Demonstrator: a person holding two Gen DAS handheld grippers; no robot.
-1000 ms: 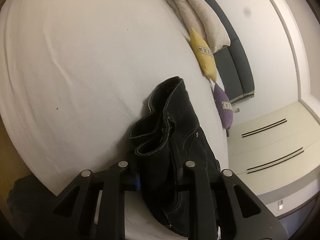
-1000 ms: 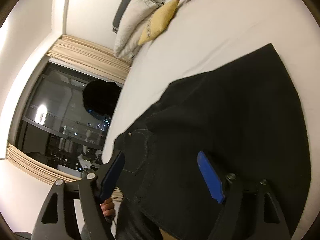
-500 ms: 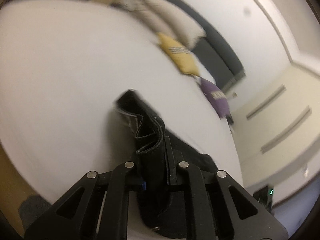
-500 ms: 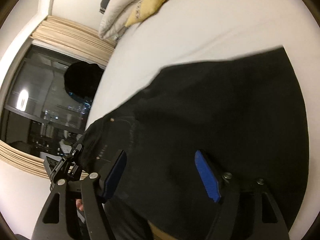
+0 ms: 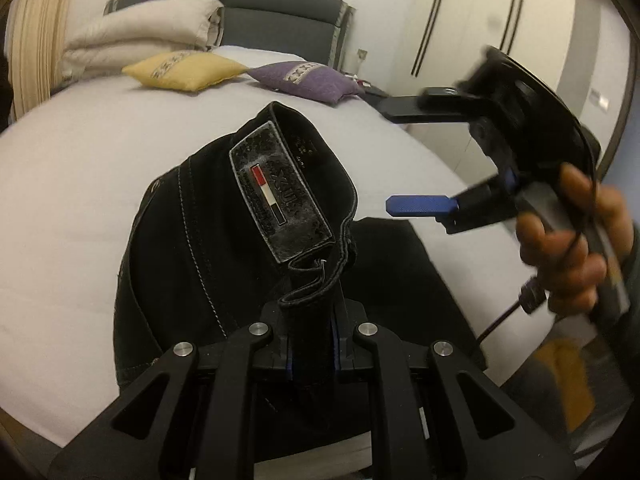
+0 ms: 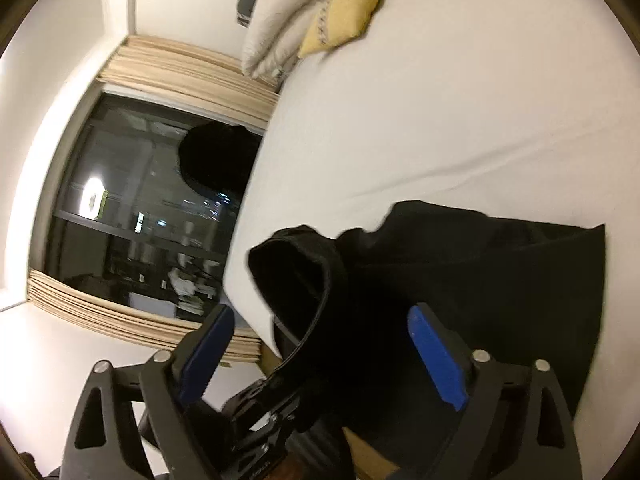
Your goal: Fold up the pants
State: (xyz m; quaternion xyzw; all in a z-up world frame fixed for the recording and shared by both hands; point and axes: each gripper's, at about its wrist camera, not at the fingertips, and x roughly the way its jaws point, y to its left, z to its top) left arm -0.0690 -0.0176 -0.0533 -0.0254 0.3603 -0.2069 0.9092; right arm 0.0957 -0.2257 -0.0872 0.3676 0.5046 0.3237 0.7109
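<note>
Black jeans (image 5: 192, 248) lie on the white bed (image 5: 80, 168), waistband lifted, a worn leather label facing the left wrist camera. My left gripper (image 5: 312, 354) is shut on the waistband and holds it up off the sheet. My right gripper (image 6: 320, 344) is open and empty, its blue pads spread above the raised waistband (image 6: 304, 280); the rest of the jeans (image 6: 500, 280) lie flat to its right. In the left wrist view the right gripper (image 5: 404, 160) hovers at the right, held by a hand, apart from the fabric.
A yellow cushion (image 5: 184, 72), a purple cushion (image 5: 308, 80) and a folded beige duvet (image 5: 140, 40) lie at the grey headboard. Wardrobe doors (image 5: 480, 20) stand right of the bed. A dark window with beige curtains (image 6: 140, 220) is beside the bed.
My left gripper has swung round and lifted the waistband, so the label now faces up. My right gripper has pulled back from the flat jeans, still open.
</note>
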